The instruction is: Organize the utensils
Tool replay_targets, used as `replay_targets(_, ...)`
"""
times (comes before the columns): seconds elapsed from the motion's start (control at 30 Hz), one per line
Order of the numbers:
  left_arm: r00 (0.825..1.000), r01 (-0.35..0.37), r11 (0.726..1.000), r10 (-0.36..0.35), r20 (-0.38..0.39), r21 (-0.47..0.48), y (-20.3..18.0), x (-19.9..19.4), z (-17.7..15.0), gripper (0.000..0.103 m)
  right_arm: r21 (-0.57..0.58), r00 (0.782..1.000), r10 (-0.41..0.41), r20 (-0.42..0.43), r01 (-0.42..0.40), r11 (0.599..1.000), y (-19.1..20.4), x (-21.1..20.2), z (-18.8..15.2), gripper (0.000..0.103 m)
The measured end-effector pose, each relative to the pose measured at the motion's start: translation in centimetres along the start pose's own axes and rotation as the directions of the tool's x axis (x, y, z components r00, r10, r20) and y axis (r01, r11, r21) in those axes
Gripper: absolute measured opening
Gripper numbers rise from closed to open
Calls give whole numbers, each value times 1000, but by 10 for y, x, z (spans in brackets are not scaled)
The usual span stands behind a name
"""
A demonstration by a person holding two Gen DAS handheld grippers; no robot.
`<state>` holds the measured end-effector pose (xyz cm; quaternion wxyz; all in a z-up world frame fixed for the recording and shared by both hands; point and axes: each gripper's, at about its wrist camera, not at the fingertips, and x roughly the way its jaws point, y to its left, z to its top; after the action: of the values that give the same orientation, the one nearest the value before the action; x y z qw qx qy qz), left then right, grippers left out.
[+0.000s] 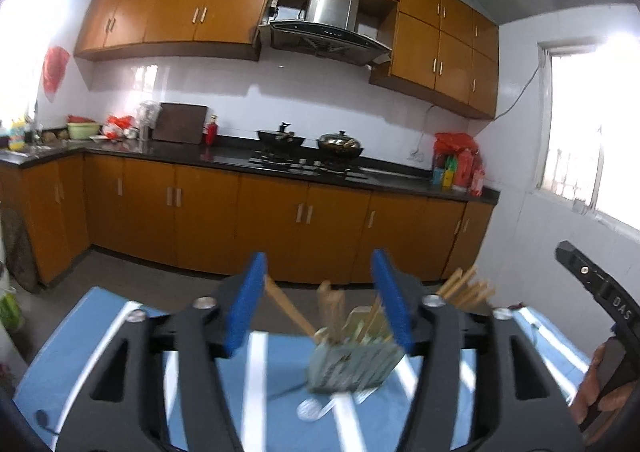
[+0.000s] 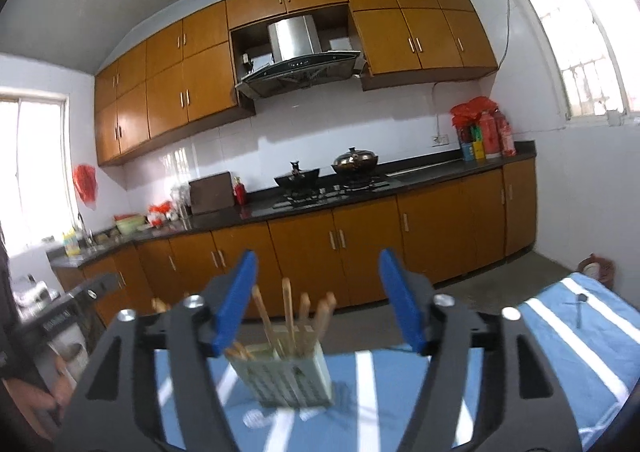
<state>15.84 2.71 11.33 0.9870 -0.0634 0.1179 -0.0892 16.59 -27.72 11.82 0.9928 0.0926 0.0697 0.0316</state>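
Note:
A pale green utensil holder (image 1: 352, 366) stands on the blue-and-white striped cloth (image 1: 100, 332), with several wooden chopsticks (image 1: 290, 312) sticking up out of it. My left gripper (image 1: 318, 304) is open and empty, raised just behind the holder. A metal spoon (image 1: 316, 408) lies on the cloth in front of the holder. In the right wrist view the same holder (image 2: 286, 376) with chopsticks (image 2: 287, 312) sits between the blue pads of my right gripper (image 2: 318, 302), which is open and empty. A small dark utensil (image 2: 580, 306) lies on the cloth at far right.
Behind the table is a kitchen with orange cabinets (image 1: 280, 219), a black counter with two pots on the stove (image 1: 308, 143), and a range hood (image 1: 328, 31). The right hand's gripper body (image 1: 600, 312) shows at the right edge. Windows are on both side walls.

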Motion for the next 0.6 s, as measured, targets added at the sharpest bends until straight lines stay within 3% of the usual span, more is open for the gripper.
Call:
replay_targets(0.13,999,-34,999,35,-23,39,6,-28,-26,90,-98,998,-54,-23,51,994,9,-32,-35,93)
replay_targets(0.23,996,-83,995,86,-40,58,9,-49,-49,99,-146,996,-72,-46,65,987,15,-49,-59,99)
replay_targets(0.4,984,-168,983,172,-50,80,10,-78,-86,101,-170,991,-93,-91,76,982,25,-78,-93,99)
replay_targets(0.6,981,-163,979,174,-82,119,0,-95,-122,101,-143,980,-95,-174,71,987,25,-104,-131,99)
